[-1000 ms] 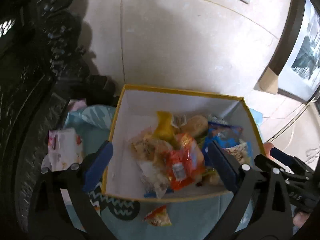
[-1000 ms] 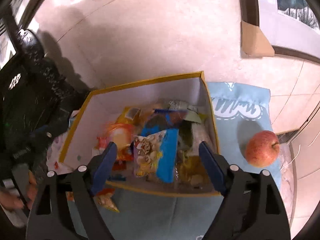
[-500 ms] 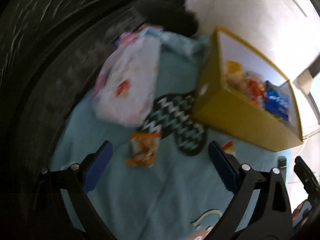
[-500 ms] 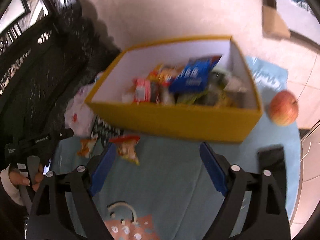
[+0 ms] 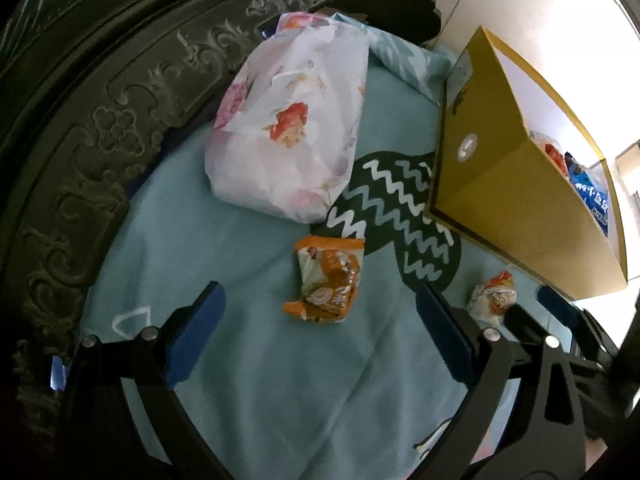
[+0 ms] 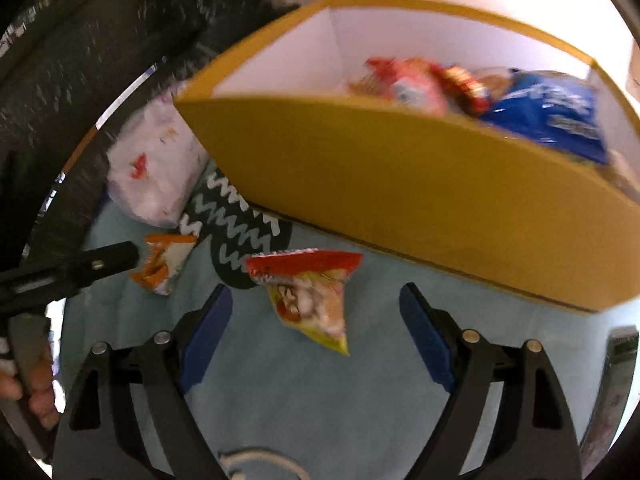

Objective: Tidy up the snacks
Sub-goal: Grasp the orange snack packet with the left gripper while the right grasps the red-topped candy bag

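Note:
A yellow box [image 5: 516, 188] [image 6: 400, 184] holds several snack packets. An orange snack packet [image 5: 326, 280] [image 6: 166, 260] lies on the teal cloth, just ahead of my open, empty left gripper [image 5: 320, 332]. A red and yellow snack packet [image 6: 312, 296] [image 5: 494, 296] lies in front of the box, just ahead of my open, empty right gripper [image 6: 316, 328]. The left gripper's finger [image 6: 100, 264] shows at the left of the right wrist view, beside the orange packet.
A white floral plastic bag [image 5: 292, 120] [image 6: 156, 172] lies left of the box. A dark carved wooden frame [image 5: 100, 100] borders the cloth on the left. Pale tiled floor lies beyond the box.
Both grippers have dropped from above the box and pulled back to the cloth in front of it. The left one swung left toward the orange packet, the right toward the red and yellow packet.

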A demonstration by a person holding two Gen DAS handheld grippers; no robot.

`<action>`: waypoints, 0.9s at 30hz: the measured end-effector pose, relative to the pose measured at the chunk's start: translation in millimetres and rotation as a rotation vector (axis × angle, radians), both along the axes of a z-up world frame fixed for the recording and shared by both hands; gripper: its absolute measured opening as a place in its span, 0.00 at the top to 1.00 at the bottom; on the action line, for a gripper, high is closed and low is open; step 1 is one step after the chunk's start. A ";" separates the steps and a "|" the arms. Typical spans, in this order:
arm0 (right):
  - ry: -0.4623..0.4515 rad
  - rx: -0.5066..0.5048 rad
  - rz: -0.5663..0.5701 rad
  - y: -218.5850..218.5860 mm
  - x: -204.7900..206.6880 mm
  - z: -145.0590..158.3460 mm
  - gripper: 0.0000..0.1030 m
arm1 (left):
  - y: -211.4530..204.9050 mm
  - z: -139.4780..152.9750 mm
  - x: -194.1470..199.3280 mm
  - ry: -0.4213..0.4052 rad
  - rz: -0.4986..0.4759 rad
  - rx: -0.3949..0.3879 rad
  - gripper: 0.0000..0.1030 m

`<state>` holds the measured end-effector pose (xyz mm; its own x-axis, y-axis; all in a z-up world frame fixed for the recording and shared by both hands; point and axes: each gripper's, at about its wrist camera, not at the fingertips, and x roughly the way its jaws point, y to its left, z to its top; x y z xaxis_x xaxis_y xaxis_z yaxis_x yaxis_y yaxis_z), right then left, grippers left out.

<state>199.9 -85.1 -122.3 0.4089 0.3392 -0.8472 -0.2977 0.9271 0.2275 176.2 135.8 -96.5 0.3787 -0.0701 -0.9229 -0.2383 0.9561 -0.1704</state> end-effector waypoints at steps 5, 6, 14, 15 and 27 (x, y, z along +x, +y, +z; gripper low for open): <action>0.031 -0.134 0.072 21.9 5.5 -24.0 0.65 | -4.5 -15.1 0.6 0.038 -0.014 -0.009 0.05; 0.037 -0.135 0.078 20.6 4.6 -23.6 0.65 | -5.8 -17.7 0.9 0.046 -0.018 -0.008 0.05; 0.061 0.042 -0.009 -42.7 -27.1 9.4 0.65 | -22.5 -33.3 10.3 0.062 -0.076 -0.016 0.18; 0.068 0.049 -0.017 -48.5 -32.3 10.2 0.65 | -22.0 -37.4 12.5 0.080 -0.071 -0.022 0.27; 0.065 0.064 -0.054 -81.2 -82.9 24.1 0.65 | -9.2 -31.6 1.7 0.083 -0.040 0.020 0.67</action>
<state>117.0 -166.3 -98.3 0.3730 0.3723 -0.8499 -0.2299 0.9245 0.3041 178.0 126.6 -128.1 0.2985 -0.0650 -0.9522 -0.2124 0.9681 -0.1327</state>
